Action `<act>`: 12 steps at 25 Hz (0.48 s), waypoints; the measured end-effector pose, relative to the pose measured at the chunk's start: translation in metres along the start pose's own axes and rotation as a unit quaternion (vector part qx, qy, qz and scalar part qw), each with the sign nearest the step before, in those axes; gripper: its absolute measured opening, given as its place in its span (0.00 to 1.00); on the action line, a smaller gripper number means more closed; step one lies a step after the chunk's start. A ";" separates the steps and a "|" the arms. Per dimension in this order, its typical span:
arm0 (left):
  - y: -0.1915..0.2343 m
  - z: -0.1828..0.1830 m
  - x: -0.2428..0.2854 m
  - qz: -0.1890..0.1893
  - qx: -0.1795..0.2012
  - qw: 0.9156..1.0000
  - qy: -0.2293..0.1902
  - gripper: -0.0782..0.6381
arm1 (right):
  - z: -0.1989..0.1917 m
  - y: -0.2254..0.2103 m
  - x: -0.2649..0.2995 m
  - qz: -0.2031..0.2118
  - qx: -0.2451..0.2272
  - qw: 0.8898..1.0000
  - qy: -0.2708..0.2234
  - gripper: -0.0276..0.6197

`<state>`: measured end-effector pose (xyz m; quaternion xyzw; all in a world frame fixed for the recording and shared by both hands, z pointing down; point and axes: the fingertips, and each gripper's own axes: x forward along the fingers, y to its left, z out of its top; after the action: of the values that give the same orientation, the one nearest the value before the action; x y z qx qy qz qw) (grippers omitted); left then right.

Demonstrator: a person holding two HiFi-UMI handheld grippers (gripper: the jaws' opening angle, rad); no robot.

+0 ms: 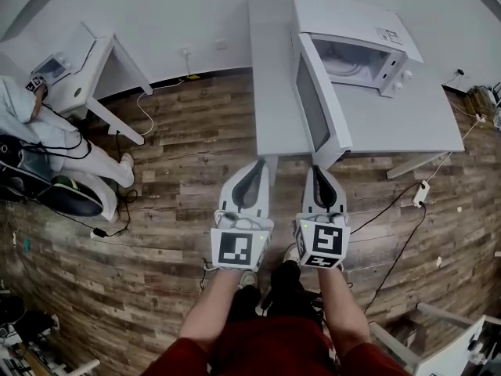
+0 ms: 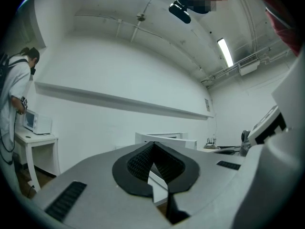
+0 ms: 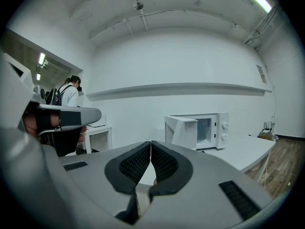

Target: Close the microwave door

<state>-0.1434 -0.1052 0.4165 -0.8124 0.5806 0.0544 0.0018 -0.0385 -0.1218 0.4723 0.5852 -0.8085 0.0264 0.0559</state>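
The microwave [image 1: 368,53] sits along the far edge of the white table [image 1: 423,124]. Its door [image 1: 317,104] is swung wide open, and the door's free end reaches almost to the table's near edge. The left gripper [image 1: 254,167] and the right gripper [image 1: 319,171] hover side by side just off that near edge. Each has its jaws pressed together at the tips and holds nothing. Neither touches the door.

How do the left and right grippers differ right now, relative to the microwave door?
The right gripper lines up with the open microwave door; the left gripper points at the table beside it. Their marker cubes show different patterns. Both are shut, empty, short of the door.
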 end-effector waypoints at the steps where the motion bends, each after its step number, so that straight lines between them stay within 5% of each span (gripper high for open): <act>1: 0.001 0.001 0.001 0.004 0.001 1.000 -0.001 0.15 | 0.001 0.000 0.004 0.004 0.001 1.000 0.001 0.09; 12: 0.013 0.001 0.008 0.041 0.003 0.999 0.004 0.15 | -0.004 -0.003 0.034 0.035 0.025 0.999 0.014 0.09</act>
<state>-0.1533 -0.1167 0.4160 -0.7881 0.6135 0.0497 -0.0005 -0.0456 -0.1543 0.4807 0.5577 -0.8265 0.0563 0.0518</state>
